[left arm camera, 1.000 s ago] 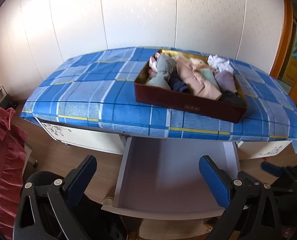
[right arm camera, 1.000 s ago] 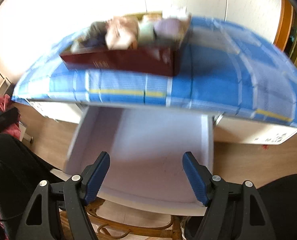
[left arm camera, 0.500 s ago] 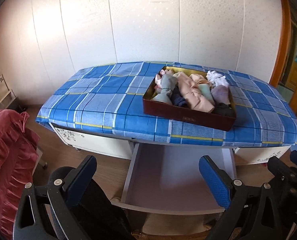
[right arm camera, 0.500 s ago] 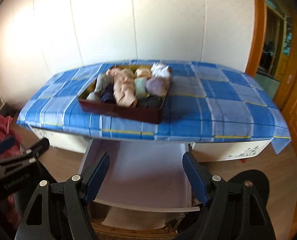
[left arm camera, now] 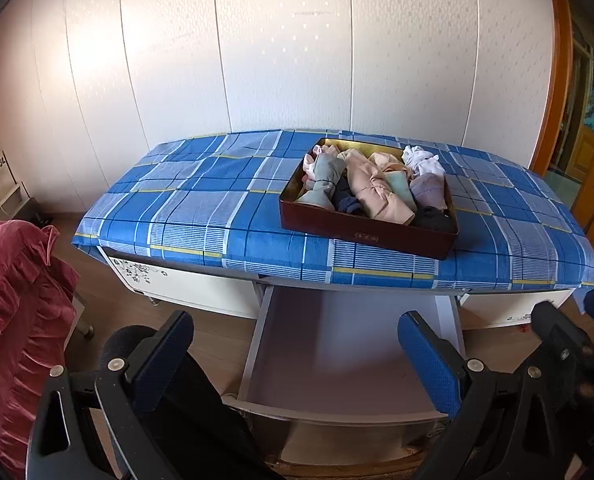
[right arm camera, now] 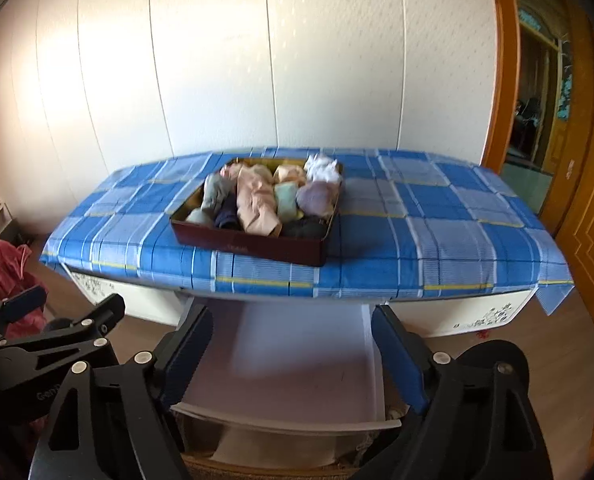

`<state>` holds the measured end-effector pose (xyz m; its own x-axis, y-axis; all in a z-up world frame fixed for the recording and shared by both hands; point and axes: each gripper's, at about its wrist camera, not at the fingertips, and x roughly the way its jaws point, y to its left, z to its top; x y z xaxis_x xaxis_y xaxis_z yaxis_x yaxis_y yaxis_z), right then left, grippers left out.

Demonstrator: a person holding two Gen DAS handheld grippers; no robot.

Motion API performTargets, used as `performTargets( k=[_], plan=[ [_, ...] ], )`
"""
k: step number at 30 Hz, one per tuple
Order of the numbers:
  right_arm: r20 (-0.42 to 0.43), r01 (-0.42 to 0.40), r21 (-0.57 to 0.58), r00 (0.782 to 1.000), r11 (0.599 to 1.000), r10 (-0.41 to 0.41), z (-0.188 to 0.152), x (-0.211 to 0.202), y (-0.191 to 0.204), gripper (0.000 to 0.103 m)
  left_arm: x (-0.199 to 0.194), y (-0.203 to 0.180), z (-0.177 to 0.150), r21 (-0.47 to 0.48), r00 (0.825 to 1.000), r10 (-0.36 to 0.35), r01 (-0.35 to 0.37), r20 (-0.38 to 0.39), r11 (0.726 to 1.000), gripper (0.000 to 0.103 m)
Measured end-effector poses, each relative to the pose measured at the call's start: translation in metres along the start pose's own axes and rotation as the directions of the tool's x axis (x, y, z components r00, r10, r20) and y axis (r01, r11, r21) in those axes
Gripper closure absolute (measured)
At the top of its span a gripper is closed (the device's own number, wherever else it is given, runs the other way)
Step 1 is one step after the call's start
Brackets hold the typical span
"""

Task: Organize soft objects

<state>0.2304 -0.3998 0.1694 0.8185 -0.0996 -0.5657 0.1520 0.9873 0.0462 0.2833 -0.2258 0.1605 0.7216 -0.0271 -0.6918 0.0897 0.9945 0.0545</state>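
Note:
A dark red box stands on the blue plaid table. It holds several rolled soft cloths in pink, grey, green, lilac, white and dark colours. Below the table's front edge a white drawer is pulled out and looks empty. My left gripper is open and empty, well back from the table over the drawer. My right gripper is open and empty too, beside the left one, which shows at the right wrist view's left edge.
The blue plaid cloth covers the whole table top. A red ruffled fabric hangs at the left. A black chair back is below me. A wooden door stands at the right. White wall panels are behind.
Both grippers have pulled back and up from the table, so the table and box look smaller and farther. Both stay open and empty.

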Motion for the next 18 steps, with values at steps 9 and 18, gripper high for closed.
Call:
performTargets(
  k=[9,18],
  plan=[
    [0.012,-0.001,-0.029,1.000,1.000,0.001,-0.0032,-0.0043,0.0071,0.019,-0.0064,-0.0020,-0.0017,0.004,1.000,0.003,-0.003,0.024,1.000,0.000],
    [-0.014,0.021,-0.008,1.000,1.000,-0.021,-0.0049,0.0003,0.0023,0.019,-0.0048,0.0008,-0.0024,-0.011,1.000,0.014,-0.014,0.016,1.000,0.000]
  ],
)
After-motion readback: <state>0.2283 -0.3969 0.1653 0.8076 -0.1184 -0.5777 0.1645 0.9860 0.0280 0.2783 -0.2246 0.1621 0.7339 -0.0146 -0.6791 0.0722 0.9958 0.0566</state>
